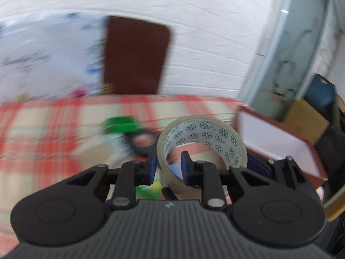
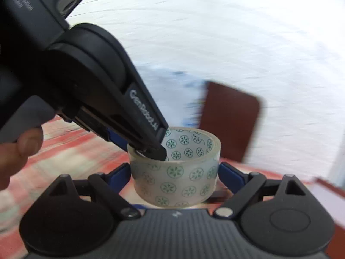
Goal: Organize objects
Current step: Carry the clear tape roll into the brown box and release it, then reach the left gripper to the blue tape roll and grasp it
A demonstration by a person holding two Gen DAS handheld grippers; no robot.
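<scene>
A roll of clear tape (image 1: 202,138) with a white core printed with green flower marks is held in the air above the red checked tablecloth (image 1: 54,116). My left gripper (image 1: 167,166) is shut on the roll's left wall, one finger outside and one inside the ring. In the right wrist view the roll (image 2: 175,172) sits between my right gripper's (image 2: 174,174) blue pads, which touch both outer sides. The left gripper (image 2: 151,149) reaches in from the upper left, pinching the roll's rim.
A red box with a white inside (image 1: 278,142) stands at the table's right edge. A brown book (image 1: 135,56) leans on the white wall. A green object (image 1: 123,125), a black ring-shaped thing (image 1: 142,142) and blurred items lie on the cloth.
</scene>
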